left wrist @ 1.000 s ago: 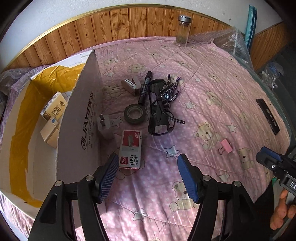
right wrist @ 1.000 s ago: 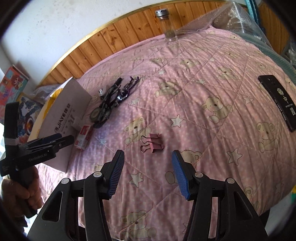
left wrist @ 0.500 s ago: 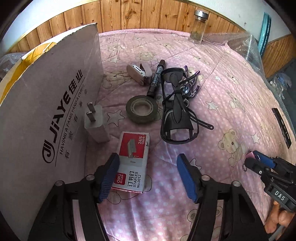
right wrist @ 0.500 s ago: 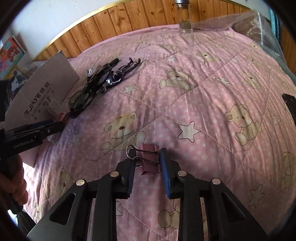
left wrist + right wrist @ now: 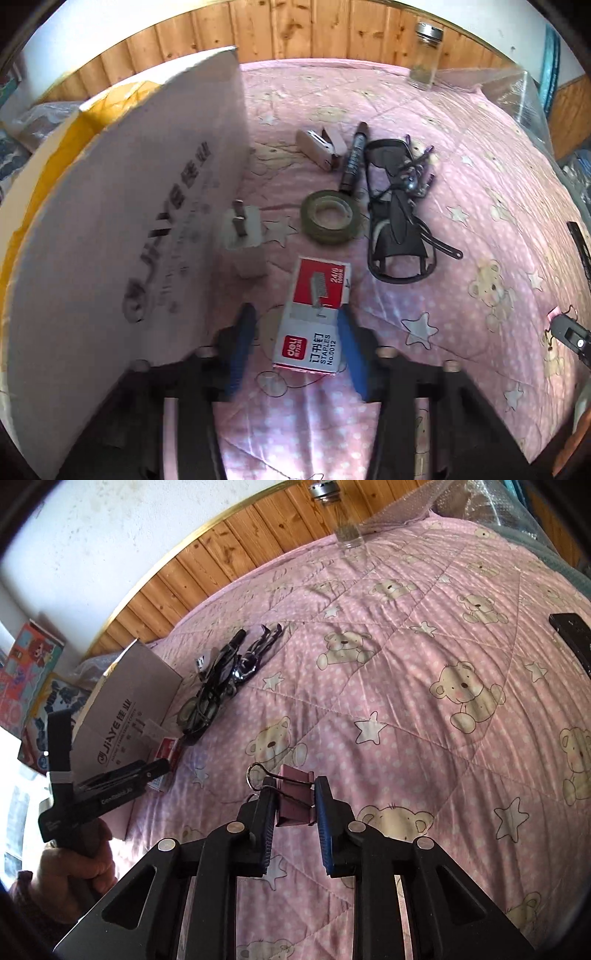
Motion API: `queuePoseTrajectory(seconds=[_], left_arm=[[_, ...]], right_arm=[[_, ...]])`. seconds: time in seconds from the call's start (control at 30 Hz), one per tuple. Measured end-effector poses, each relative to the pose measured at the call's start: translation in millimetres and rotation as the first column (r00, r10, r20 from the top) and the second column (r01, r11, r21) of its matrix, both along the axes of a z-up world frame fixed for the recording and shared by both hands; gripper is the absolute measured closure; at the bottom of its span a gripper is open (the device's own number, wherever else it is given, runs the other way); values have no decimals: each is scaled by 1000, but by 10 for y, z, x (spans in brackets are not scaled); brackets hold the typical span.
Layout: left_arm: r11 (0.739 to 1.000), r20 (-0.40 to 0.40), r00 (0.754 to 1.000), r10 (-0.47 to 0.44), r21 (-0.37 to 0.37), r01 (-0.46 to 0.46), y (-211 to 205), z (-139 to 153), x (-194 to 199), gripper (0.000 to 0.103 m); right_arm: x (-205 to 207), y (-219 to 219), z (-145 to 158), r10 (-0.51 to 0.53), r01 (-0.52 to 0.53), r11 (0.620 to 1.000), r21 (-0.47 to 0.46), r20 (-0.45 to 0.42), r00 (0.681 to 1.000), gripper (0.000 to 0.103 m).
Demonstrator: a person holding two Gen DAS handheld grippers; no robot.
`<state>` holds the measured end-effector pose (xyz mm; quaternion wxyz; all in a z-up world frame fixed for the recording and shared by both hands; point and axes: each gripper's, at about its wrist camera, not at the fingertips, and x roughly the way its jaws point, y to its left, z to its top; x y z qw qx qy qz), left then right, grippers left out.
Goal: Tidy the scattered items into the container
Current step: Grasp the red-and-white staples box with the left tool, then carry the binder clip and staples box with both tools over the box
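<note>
A red and white staples box (image 5: 314,314) lies on the pink quilt beside the cardboard container's white flap (image 5: 129,221). My left gripper (image 5: 295,332) is open and straddles the box. Its right fingertip touches the box, and a gap shows at the left fingertip. In the right wrist view, my right gripper (image 5: 293,805) is shut on a pink binder clip (image 5: 293,797), held just above the quilt. The left gripper (image 5: 147,771) also shows there, low by the container (image 5: 122,701), in a person's hand.
Beyond the staples box lie a white plug (image 5: 243,240), a tape roll (image 5: 328,216), a black marker (image 5: 352,162), a small stapler (image 5: 319,146), dark glasses (image 5: 395,229) and tangled keys (image 5: 413,173). A glass jar (image 5: 424,55) stands by the wooden wall. A black remote (image 5: 572,638) lies far right.
My left gripper moved forward and down over the staples box and its fingers narrowed. My right gripper came down on the binder clip, shut on it and tilted up.
</note>
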<state>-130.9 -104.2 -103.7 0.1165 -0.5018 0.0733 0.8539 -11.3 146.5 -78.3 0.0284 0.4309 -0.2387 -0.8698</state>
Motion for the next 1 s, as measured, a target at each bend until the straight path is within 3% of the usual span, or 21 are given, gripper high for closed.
queuePoseTrajectory(seconds=[0.07, 0.13, 0.2, 0.5, 0.8, 1.0], left_arm=[[1000, 14, 1000, -15, -22, 15, 34, -85, -27, 32], [1000, 50, 999, -13, 10, 13, 6, -185, -63, 34], [999, 30, 999, 21, 43, -22, -66, -137, -76, 64], [982, 12, 1000, -1, 188, -2, -184, 298, 182, 64], [968, -38, 997, -69, 239, 76, -211, 776, 723, 64], [959, -70, 996, -56, 275, 73, -469, 976, 1024, 64]], right_arm=[[-2, -43, 13, 8, -8, 1000, -1, -6, 1000, 82], [-10, -76, 23, 15, -15, 1000, 8, -8, 1000, 82], [-9, -88, 27, 22, -22, 1000, 9, -9, 1000, 82], [83, -212, 185, 58, -58, 998, -4, -35, 998, 82], [338, -664, 442, 166, -163, 985, 51, -55, 985, 82], [429, -1058, 674, 264, -256, 961, 100, -81, 961, 82]])
